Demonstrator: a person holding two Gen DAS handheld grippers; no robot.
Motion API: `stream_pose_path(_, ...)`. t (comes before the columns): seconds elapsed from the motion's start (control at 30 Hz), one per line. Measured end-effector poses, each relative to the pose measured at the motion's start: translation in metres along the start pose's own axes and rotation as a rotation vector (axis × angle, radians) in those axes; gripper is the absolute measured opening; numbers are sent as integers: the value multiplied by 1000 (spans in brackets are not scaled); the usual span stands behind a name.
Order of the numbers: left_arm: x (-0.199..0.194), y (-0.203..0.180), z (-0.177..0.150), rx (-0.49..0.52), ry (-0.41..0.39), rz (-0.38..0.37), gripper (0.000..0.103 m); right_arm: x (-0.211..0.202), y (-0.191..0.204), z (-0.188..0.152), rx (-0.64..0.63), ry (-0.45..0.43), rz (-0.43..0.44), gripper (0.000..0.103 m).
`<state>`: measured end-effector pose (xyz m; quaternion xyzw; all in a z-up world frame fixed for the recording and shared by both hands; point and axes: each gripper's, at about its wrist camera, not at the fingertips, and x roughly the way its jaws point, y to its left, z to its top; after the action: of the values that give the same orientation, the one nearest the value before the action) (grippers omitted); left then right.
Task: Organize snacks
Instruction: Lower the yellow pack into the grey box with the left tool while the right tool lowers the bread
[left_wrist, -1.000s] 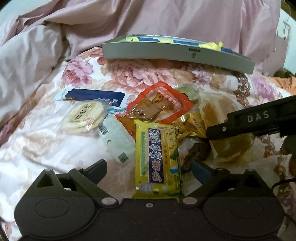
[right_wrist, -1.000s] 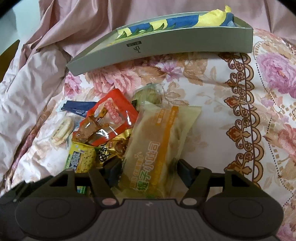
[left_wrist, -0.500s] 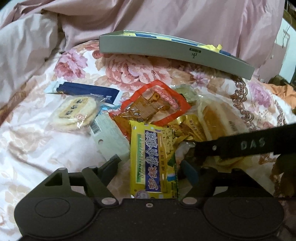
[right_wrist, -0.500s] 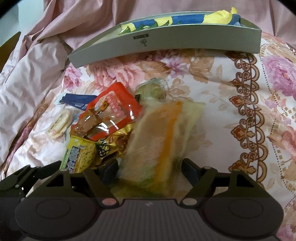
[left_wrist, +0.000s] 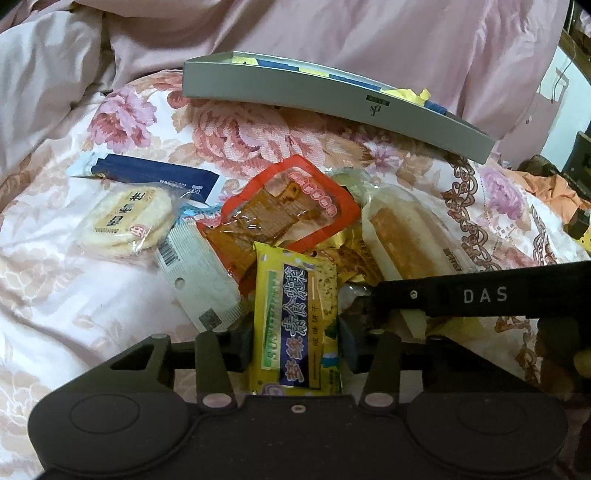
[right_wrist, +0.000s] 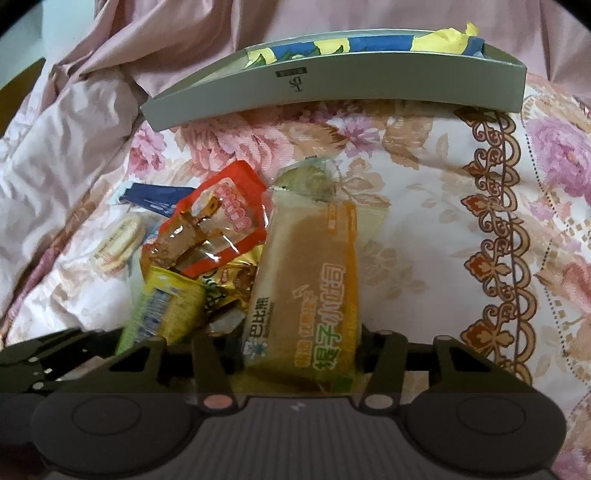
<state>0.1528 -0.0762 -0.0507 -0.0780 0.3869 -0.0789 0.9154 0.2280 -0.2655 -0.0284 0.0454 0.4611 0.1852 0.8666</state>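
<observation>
A pile of snack packets lies on a floral bedspread. My left gripper (left_wrist: 295, 347) has its jaws closing, and the pads press both sides of the yellow cracker packet (left_wrist: 295, 295). My right gripper (right_wrist: 299, 350) is closing too, its pads against the long bread packet (right_wrist: 314, 266). That bread packet (left_wrist: 402, 236) also shows in the left wrist view, behind the right gripper's black side bar (left_wrist: 480, 295). A grey shallow box (right_wrist: 332, 88) holding blue and yellow packets stands at the back.
A red pouch (left_wrist: 288, 206), a gold packet (right_wrist: 229, 280), a round rice cracker (left_wrist: 125, 218), a blue sachet (left_wrist: 147, 173) and a white wrapper (left_wrist: 195, 273) lie in the pile. A crumpled pink quilt (left_wrist: 332, 33) lies behind the grey box (left_wrist: 332, 96).
The left jaws have come in from wide open onto the yellow cracker packet. The right jaws have narrowed onto the bread packet, which shook and turned slightly.
</observation>
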Motion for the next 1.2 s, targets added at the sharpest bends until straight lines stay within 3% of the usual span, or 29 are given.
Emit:
stream_pose_path(0.4, -14, -10, -6, 65, -77, 51, 45, -7, 10, -1, -70, -75, -12, 54)
stream_pose_path(0.73, -31, -10, 5, 10, -185, 19, 45, -22, 11, 3, -75, -192, -17, 54)
stream_pose_path(0.97, -34, -14, 31, 16, -258, 23, 45, -43, 12, 6, -83, -339, -19, 54)
stream_pose_path(1.2, -33, -21, 84, 1, -331, 6, 45, -63, 3, 22, -67, -520, -43, 54)
